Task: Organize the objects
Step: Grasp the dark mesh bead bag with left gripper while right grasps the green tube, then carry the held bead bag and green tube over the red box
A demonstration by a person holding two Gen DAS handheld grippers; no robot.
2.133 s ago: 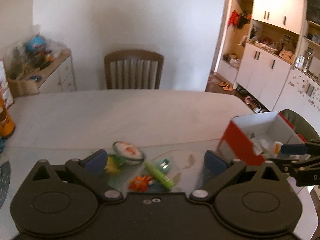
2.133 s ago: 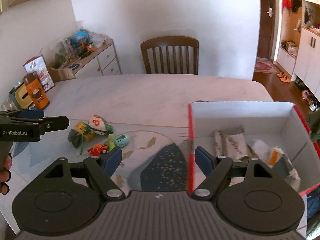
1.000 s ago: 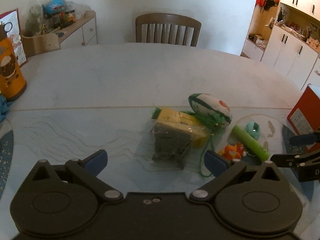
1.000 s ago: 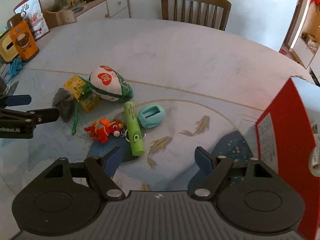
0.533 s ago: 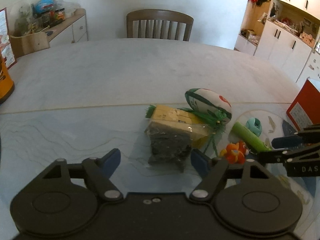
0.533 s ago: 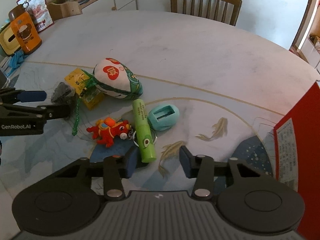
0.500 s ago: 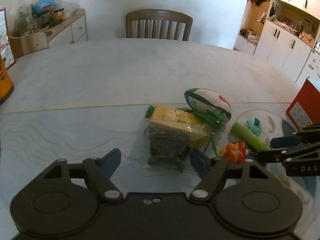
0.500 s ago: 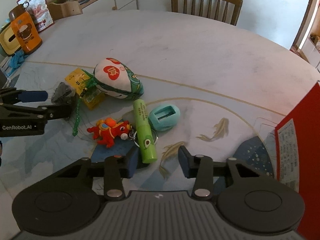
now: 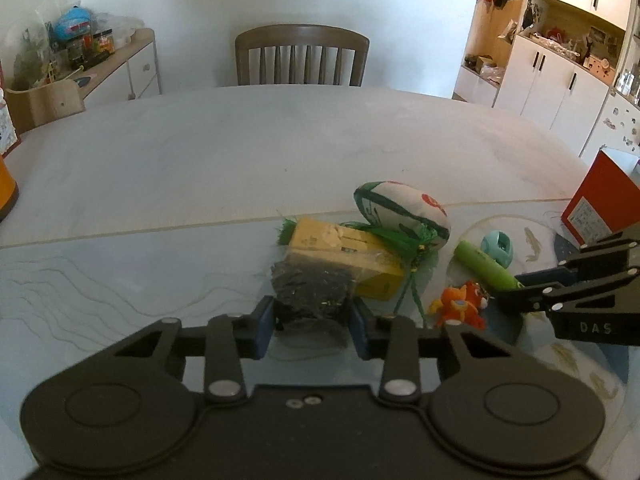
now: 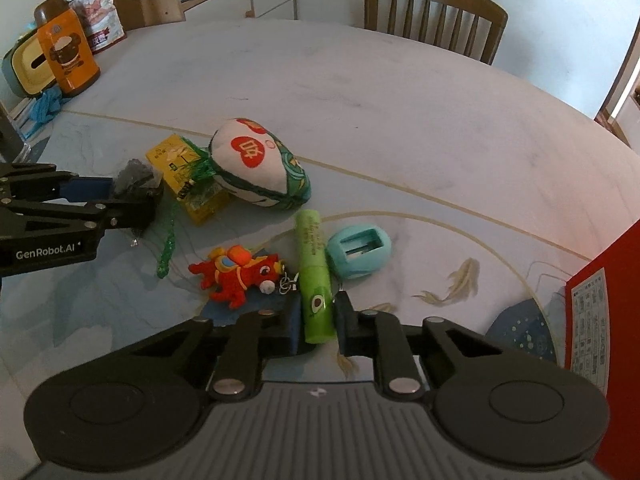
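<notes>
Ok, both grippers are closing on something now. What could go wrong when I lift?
The left gripper brackets the dark packet, which sits against the yellow box and green tassel cord; either might drag along. The right gripper pinches only the near end of the green tube, so it may tip or slip, and it lies close to the red toy's keyring.
</notes>
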